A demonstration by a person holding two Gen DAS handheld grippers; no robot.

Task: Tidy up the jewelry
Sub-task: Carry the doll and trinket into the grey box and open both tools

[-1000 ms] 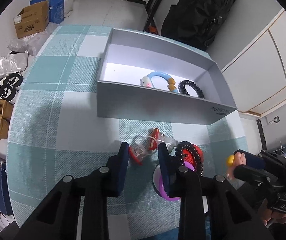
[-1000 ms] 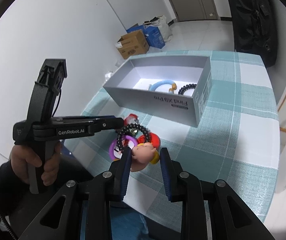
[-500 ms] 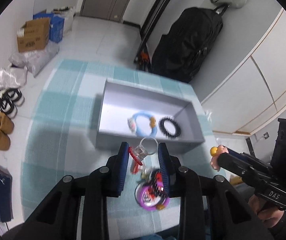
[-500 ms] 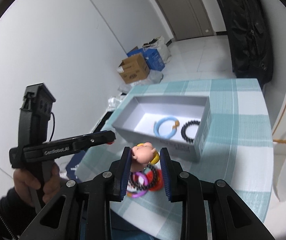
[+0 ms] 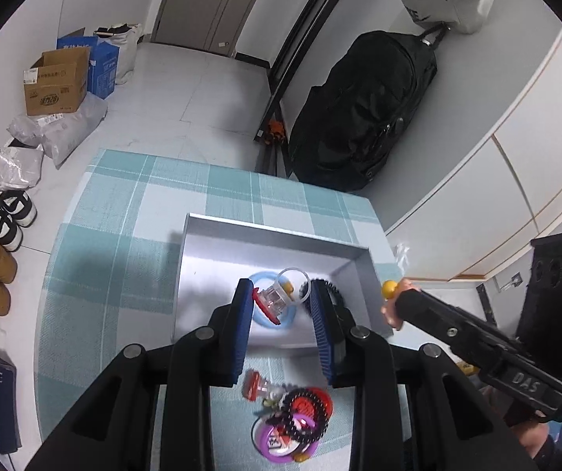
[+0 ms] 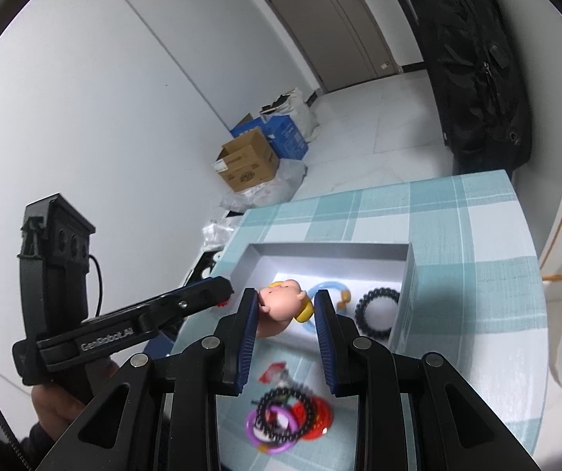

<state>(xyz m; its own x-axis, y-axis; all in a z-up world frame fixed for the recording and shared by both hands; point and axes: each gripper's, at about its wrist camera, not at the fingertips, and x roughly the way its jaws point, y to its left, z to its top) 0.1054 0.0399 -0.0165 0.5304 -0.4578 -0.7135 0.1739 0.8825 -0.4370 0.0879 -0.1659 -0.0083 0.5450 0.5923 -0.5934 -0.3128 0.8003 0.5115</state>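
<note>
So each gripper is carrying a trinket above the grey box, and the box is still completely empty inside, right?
Not quite: the grey box is not empty. The right wrist view shows a blue ring and a black coiled band lying inside it. The rest holds: the left gripper holds a clear ring charm, the right gripper a doll-head charm.

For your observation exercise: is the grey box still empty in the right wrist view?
No, the grey box already holds a blue bracelet and a black coil band.
</note>
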